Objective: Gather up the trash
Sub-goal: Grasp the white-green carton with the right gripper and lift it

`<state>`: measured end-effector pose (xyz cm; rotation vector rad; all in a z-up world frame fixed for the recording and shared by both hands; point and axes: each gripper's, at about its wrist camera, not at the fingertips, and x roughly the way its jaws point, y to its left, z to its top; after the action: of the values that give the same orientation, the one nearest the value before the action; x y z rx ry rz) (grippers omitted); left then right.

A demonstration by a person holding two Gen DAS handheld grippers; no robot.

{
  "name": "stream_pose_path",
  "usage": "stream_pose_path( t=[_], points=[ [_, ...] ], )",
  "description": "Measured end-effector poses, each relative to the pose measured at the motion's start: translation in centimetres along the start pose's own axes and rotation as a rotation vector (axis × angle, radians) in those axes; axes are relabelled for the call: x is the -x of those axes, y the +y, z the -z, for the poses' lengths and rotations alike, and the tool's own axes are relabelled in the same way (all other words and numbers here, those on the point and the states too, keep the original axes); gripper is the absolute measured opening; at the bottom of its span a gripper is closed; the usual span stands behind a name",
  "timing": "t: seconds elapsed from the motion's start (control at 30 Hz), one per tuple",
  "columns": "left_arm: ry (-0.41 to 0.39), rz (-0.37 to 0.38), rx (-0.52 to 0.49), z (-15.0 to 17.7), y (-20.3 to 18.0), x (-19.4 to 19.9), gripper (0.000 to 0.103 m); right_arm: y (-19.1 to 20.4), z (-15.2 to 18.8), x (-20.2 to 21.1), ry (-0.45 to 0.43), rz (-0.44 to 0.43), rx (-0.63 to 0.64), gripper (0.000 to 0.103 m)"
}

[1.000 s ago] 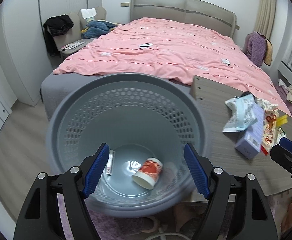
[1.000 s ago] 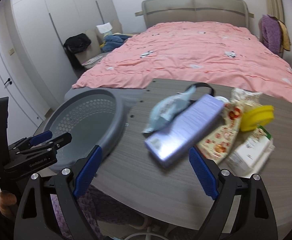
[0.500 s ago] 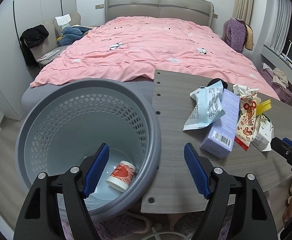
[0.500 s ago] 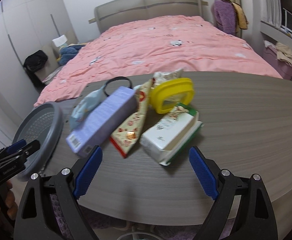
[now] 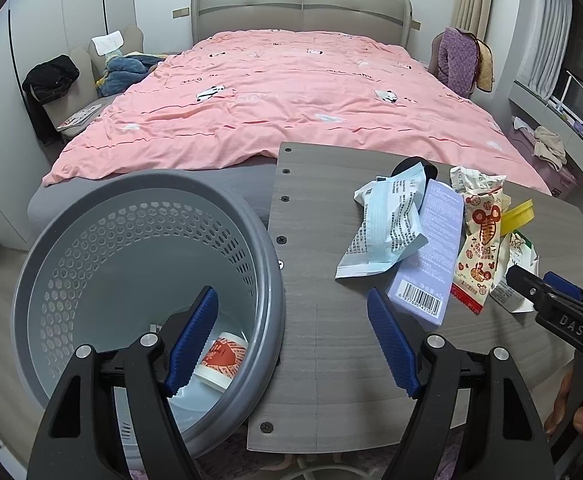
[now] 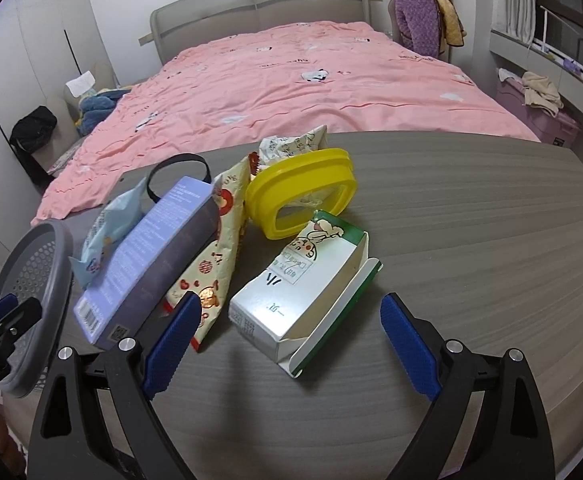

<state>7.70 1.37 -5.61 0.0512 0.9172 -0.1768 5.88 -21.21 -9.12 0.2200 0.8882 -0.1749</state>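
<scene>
A grey perforated trash basket [image 5: 91, 248] stands left of the wooden table [image 5: 323, 340] and holds a red-and-white paper cup [image 5: 221, 364]. On the table lies a heap of trash: a pale blue wrapper [image 5: 387, 228], a lilac box [image 6: 151, 256], a cream snack bag [image 6: 219, 240], a yellow lid [image 6: 303, 196] and an open white-and-green carton [image 6: 303, 292]. My left gripper [image 5: 291, 340] is open and empty over the basket's right rim and the table's left edge. My right gripper [image 6: 287, 344] is open and empty, just in front of the carton.
A bed with a pink cover [image 5: 291, 92] lies beyond the table. A black ring [image 6: 179, 168] lies behind the lilac box. A chair with clothes [image 5: 55, 80] stands at the far left. The basket also shows in the right wrist view [image 6: 47, 272].
My left gripper has swung right, from over the basket toward the table. My right gripper has moved right along the trash heap and closer to the carton.
</scene>
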Motion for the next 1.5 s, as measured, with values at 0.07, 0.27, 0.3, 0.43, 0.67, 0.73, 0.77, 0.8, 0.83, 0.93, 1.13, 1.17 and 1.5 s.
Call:
stream_pose_path(
  t=[0.07, 0.27, 0.3, 0.43, 0.67, 0.73, 0.77, 0.8, 0.83, 0.93, 1.13, 1.17, 1.5],
  points=[
    [0.002, 0.001, 0.0, -0.1, 0.0, -0.1, 0.074, -0.1, 0.1, -0.3, 0.007, 0.022, 0.003, 0.089],
    [0.005, 0.005, -0.005, -0.3, -0.2, -0.4, 0.074, -1.0, 0.5, -0.7, 0.029, 0.052, 0.0, 0.089],
    [0.005, 0.006, -0.006, -0.3, -0.3, -0.4, 0.074, -1.1, 0.6, -0.6, 0.029, 0.056, 0.001, 0.089],
    [0.005, 0.011, -0.008, -0.3, -0.5, -0.5, 0.074, -2.4, 0.8, -0.2, 0.03, 0.084, -0.009, 0.089],
    [0.004, 0.016, -0.016, -0.2, -1.0, -0.5, 0.074, -4.3, 0.7, 0.8, 0.02, 0.077, -0.064, 0.089],
    [0.006, 0.017, -0.019, -0.2, -1.0, -0.5, 0.074, -3.9, 0.4, 0.8, 0.006, 0.067, -0.06, 0.089],
    [0.007, 0.017, -0.021, -0.1, -1.1, -0.5, 0.074, -3.5, 0.1, 0.7, 0.001, 0.064, -0.054, 0.089],
    [0.007, 0.017, -0.022, -0.1, -1.1, -0.5, 0.074, -3.3, 0.0, 0.6, -0.002, 0.062, -0.05, 0.089],
    [0.006, 0.017, -0.023, -0.1, -1.2, -0.4, 0.074, -3.0, -0.3, 0.3, -0.005, 0.062, -0.047, 0.089],
    [0.003, 0.014, -0.024, 0.0, -1.1, -0.2, 0.074, -2.2, -1.1, -0.4, -0.004, 0.063, -0.06, 0.089],
    [0.001, 0.007, -0.013, -0.1, -0.6, -0.1, 0.074, -1.7, -1.0, -1.5, 0.029, 0.118, -0.032, 0.089],
    [0.002, 0.007, -0.009, -0.1, -0.5, -0.2, 0.074, -2.1, -0.9, -1.3, 0.029, 0.118, -0.038, 0.09],
    [0.008, 0.02, -0.013, -0.2, -0.8, -0.5, 0.074, -5.4, -0.1, 0.4, 0.022, 0.093, -0.091, 0.09]
  ],
)
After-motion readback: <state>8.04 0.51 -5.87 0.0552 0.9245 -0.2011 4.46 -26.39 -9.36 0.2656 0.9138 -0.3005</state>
